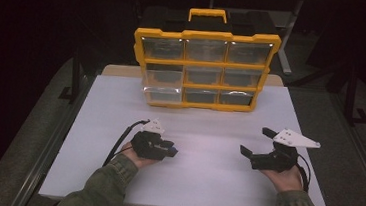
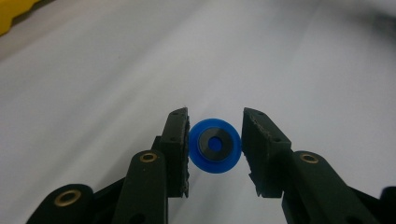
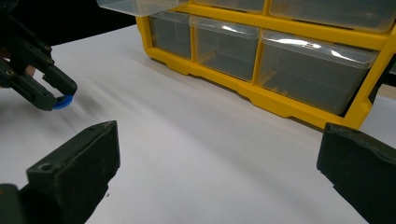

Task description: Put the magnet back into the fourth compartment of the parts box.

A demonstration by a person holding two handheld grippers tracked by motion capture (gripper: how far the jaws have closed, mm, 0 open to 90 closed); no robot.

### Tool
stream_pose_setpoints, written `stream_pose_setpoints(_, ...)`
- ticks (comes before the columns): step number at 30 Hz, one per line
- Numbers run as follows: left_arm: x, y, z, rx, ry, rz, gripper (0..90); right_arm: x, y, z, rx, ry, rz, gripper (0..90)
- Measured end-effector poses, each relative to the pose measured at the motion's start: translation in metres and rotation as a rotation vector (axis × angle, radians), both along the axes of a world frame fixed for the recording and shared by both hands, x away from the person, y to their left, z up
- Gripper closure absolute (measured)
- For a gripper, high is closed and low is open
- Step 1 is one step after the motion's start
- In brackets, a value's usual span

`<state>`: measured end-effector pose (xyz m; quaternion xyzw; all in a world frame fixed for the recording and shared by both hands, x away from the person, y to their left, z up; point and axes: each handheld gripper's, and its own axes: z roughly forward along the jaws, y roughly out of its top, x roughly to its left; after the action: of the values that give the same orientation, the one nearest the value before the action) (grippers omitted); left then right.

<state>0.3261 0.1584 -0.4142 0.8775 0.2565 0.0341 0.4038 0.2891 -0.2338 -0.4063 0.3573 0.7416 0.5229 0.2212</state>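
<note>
White tabletop (image 1: 204, 180), dim room behind. Left gripper (image 2: 215, 144) clamped on small blue disc (image 2: 215, 145), pads at 3 and 9 o'clock of rim, disc just above surface. Right gripper (image 3: 219, 172) spread wide, holding nothing, resting low. Yellow drawer organizer (image 1: 207, 35) at 12 o'clock, one clear drawer (image 1: 163, 88) at lower left pulled out. Likely next: carry disc level to open drawer, keep squeeze steady, release only once over drawer.
</note>
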Motion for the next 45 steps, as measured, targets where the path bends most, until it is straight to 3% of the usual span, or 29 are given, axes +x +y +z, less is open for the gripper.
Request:
stream_pose_setpoints(33,0.008,0.019,0.041,-0.061,-0.06,0.039,62.4,0.0,0.0,0.0,0.0,0.002,-0.006,0.0)
stream_pose_setpoints(45,0.011,0.024,0.05,-0.081,-0.077,0.051,62.3,0.0,0.0,-0.001,-0.002,0.003,-0.004,0.0)
